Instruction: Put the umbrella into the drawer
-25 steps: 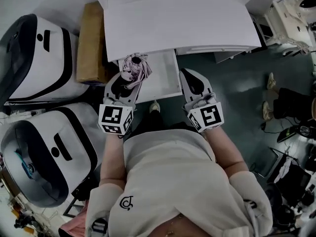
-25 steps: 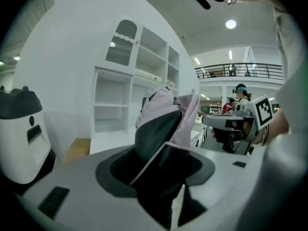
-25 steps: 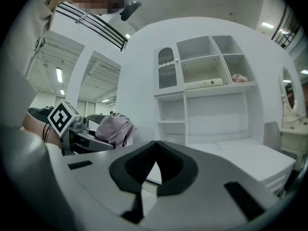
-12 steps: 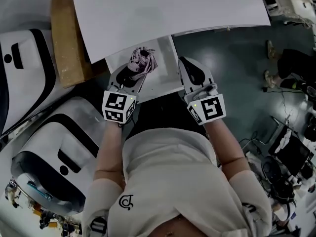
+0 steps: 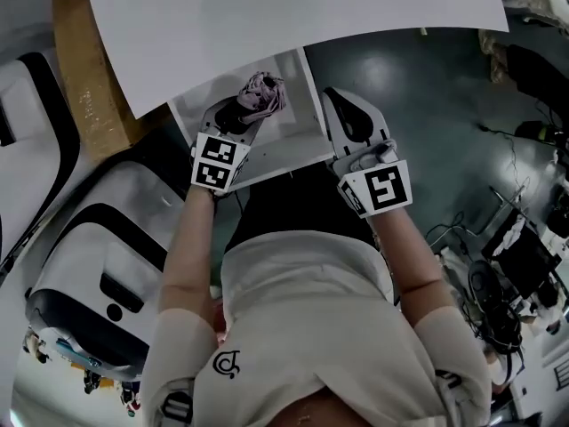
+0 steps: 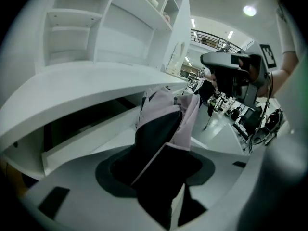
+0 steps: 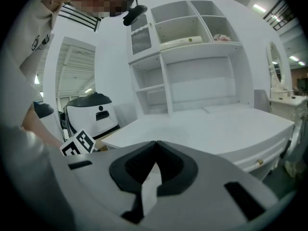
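left gripper [image 5: 242, 112]: jaws clamped on umbrella [image 5: 261, 93] over open drawer [image 5: 298, 124] | right gripper [image 5: 341, 103]: jaws together, empty

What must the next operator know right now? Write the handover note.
Left gripper: shut on the folded pink-and-black fabric umbrella.
Right gripper: shut, empty, beside the open white drawer.
Umbrella: held over the drawer, which is pulled out from under the white desk.
Done: drawer open, umbrella picked up.
Left: lower the umbrella in and release it; probably close the drawer afterwards.
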The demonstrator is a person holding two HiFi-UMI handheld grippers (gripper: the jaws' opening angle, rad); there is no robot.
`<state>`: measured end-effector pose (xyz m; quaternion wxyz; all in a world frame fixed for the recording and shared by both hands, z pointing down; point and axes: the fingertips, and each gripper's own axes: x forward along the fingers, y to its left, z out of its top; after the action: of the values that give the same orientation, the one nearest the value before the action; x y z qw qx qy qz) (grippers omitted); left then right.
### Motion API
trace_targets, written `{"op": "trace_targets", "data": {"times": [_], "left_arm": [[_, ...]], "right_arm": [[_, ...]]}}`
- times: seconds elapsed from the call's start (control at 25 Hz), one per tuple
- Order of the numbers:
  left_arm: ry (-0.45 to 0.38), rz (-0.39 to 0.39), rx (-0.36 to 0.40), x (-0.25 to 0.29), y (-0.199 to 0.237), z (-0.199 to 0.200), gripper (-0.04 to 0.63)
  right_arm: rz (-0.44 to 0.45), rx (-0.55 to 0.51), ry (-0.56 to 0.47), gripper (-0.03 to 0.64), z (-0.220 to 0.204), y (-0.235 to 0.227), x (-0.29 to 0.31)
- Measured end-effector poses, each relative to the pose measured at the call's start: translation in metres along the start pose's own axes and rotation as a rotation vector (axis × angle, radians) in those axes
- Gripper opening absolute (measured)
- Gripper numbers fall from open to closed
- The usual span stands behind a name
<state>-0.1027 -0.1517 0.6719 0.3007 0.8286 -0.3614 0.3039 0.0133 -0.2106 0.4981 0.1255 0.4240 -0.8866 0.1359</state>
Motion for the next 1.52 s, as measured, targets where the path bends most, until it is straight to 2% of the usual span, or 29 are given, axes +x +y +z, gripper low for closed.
{"op": "trace_targets", "data": {"times": [0.32, 0.72, 0.92, 1.12, 1.2, 1.32, 1.52], "left_arm": [[0.179, -0.025, 0.054, 0.052, 0.009, -0.033, 0.242], [0.306, -0.034, 0.042, 0.084, 0.015, -0.067, 0.245], [0.337, -0.031, 0.046, 0.091, 0.016, -0.074, 0.25], [0.397, -0.042, 0.025, 0.093, 0.014, -0.078, 0.29], [0.392, -0.043, 0.031, 0.092, 0.012, -0.074, 0.351], [0.352, -0.033, 0.044, 0.084, 0.01, -0.059, 0.397], [0.244, 0.02, 0.06, 0.055, 0.001, -0.018, 0.402]], "right_arm": [[-0.006, 0.037, 0.048, 0.006, -0.026, -0.017, 0.001], [-0.019, 0.075, 0.065, 0.006, -0.04, -0.032, 0.009], [-0.026, 0.096, 0.073, 0.006, -0.047, -0.036, 0.009], [-0.019, 0.107, 0.075, 0.006, -0.046, -0.036, 0.007], [-0.018, 0.132, 0.078, 0.006, -0.045, -0.037, 0.005], [-0.02, 0.163, 0.073, 0.006, -0.039, -0.037, 0.003], [-0.009, 0.127, 0.035, 0.006, -0.012, -0.035, -0.003]]}}
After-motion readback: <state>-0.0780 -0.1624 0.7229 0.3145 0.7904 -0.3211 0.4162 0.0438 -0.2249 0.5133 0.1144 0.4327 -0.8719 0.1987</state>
